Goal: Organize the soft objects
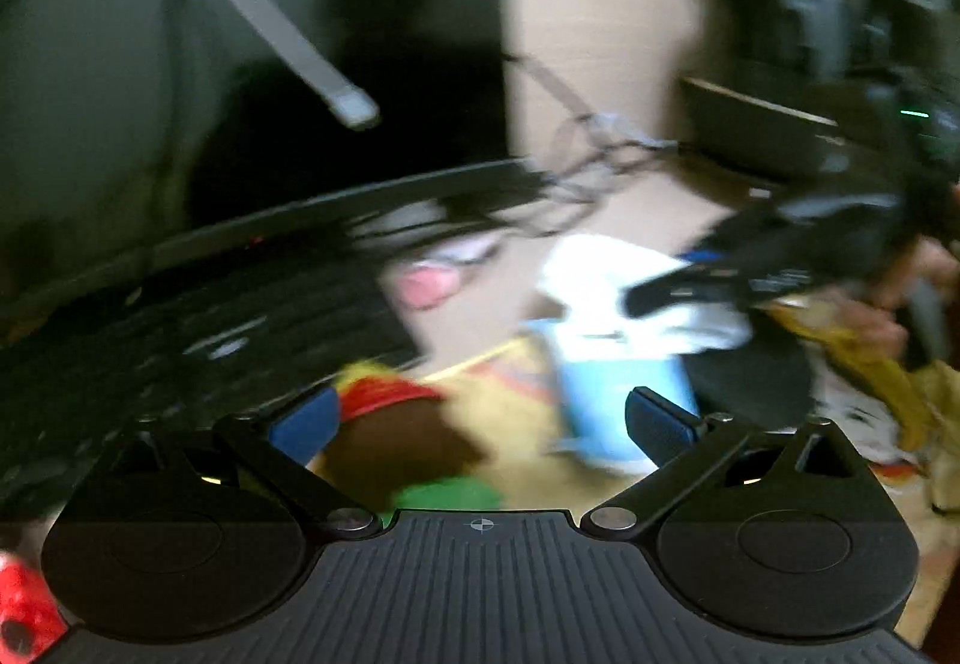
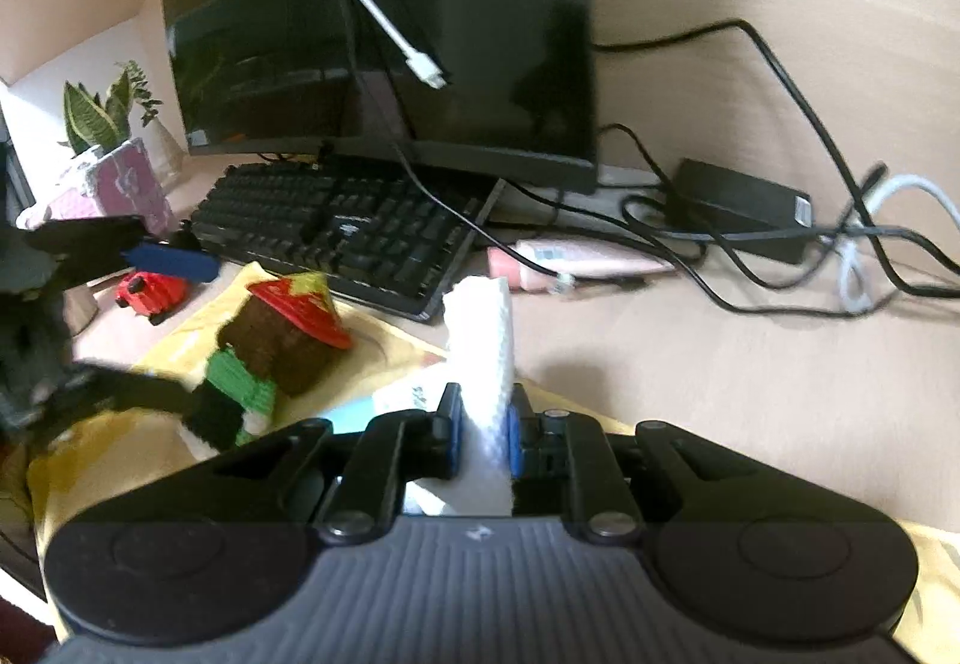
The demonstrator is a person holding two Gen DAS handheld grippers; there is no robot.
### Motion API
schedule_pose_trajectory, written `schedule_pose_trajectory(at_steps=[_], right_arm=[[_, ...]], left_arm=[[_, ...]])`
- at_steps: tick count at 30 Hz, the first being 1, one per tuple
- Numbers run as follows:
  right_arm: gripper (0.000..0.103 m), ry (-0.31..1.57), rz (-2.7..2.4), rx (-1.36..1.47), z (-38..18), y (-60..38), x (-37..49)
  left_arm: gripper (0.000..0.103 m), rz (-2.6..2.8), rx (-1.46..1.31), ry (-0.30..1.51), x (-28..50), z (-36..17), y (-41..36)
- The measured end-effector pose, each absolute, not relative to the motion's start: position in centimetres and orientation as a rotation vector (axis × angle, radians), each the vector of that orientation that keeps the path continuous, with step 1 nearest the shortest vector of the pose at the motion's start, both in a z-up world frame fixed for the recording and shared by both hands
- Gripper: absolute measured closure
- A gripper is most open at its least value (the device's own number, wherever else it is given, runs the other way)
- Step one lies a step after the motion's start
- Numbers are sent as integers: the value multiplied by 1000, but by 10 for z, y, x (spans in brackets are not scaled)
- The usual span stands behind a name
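Observation:
My right gripper [image 2: 485,424] is shut on a white waffle-textured cloth [image 2: 480,340] that stands up between its blue pads. A knitted toy [image 2: 282,340] with a red hat, brown body and green base lies on a yellow cloth [image 2: 384,346] to the left. In the blurred left wrist view my left gripper [image 1: 480,412] is open just above that toy [image 1: 396,424]. The white cloth [image 1: 600,280] and the right gripper [image 1: 660,292] lie ahead to the right. The left gripper [image 2: 162,322] is also at the left edge of the right wrist view.
A black keyboard [image 2: 342,226] and dark monitor [image 2: 384,21] stand behind the yellow cloth. A red toy car [image 2: 153,292], a pink box [image 2: 120,184] and a plant [image 2: 102,117] sit at the left. A pink packet [image 2: 588,262], a power brick [image 2: 738,208] and tangled cables lie at the right.

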State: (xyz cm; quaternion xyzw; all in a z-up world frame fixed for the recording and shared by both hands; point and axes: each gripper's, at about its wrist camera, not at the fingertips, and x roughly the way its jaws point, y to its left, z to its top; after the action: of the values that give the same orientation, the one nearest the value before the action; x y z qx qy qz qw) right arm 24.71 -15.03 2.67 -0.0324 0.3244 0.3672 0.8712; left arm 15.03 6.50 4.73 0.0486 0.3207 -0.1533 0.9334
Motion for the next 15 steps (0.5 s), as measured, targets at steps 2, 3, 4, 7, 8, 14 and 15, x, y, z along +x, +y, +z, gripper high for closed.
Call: schedule_pose_trajectory(at_steps=[2, 3, 4, 7, 8, 14, 15], right_arm=[[87, 654, 802, -79, 34, -138, 243], [87, 642, 819, -84, 38, -132, 240], [87, 632, 838, -90, 42, -125, 238], [87, 608, 898, -105, 55, -102, 234], [87, 604, 920, -107, 58, -93, 233], [87, 555, 982, -186, 52, -31, 236], [87, 560, 977, -198, 47, -24, 237]], left_arm=[[0, -303, 25, 711, 161, 39, 78], [0, -309, 0, 734, 163, 36, 83], [0, -313, -14, 750, 163, 34, 87], [0, -310, 19, 766, 153, 32, 92], [0, -297, 32, 773, 151, 31, 92], [0, -255, 16, 855, 157, 15, 97], [0, -258, 8, 862, 156, 14, 98]])
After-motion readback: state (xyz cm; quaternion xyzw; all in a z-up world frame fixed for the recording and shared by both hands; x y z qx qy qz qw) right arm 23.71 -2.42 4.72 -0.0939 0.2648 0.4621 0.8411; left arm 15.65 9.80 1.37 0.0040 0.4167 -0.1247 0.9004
